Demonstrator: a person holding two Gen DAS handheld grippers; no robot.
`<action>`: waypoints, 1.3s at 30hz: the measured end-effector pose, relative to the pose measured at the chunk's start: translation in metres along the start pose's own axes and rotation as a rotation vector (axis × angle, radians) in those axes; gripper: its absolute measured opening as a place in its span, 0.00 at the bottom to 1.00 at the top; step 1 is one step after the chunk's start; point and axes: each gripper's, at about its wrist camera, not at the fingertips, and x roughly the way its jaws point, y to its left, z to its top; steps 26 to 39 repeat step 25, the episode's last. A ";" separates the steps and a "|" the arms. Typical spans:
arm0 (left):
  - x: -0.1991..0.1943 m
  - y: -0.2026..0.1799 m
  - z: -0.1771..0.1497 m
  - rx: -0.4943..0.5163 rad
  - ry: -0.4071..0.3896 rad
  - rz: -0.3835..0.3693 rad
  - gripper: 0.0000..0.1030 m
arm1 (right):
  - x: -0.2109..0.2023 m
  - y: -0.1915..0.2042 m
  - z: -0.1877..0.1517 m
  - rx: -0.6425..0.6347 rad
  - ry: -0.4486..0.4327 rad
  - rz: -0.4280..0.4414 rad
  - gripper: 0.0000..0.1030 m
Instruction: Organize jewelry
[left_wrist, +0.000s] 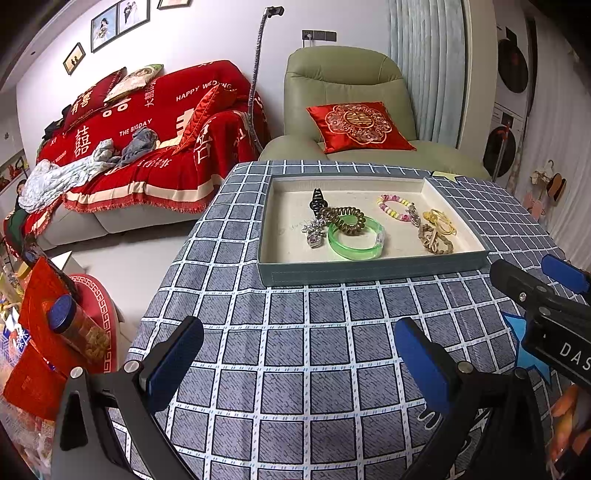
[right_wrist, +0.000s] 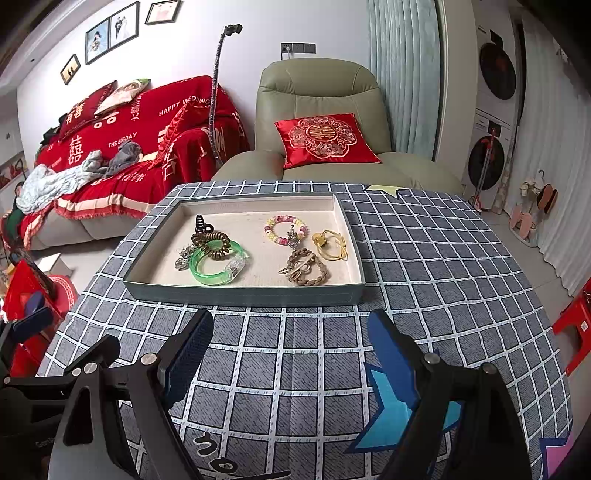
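Observation:
A shallow grey tray with a beige lining sits on the checked tablecloth. It holds a green bangle, a brown coil hair tie, a black claw clip, a silver trinket, a pink-and-yellow bead bracelet, yellow bands and a braided brown bracelet. My left gripper is open and empty, in front of the tray. My right gripper is open and empty too, also in front of the tray; it also shows at the right in the left wrist view.
The table wears a grey-blue checked cloth with blue star stickers. Beyond its far edge stand a green armchair with a red cushion and a red-covered sofa. Red boxes and a jar sit at the left.

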 end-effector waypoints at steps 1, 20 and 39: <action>0.000 0.000 0.000 -0.001 0.001 0.001 1.00 | 0.000 0.000 0.000 0.001 0.000 0.001 0.85; 0.007 0.000 -0.002 0.016 0.014 0.015 1.00 | -0.001 0.001 0.003 -0.004 0.004 0.001 0.85; 0.007 0.000 -0.003 0.011 0.019 0.008 1.00 | -0.001 0.001 0.003 -0.004 0.004 0.001 0.85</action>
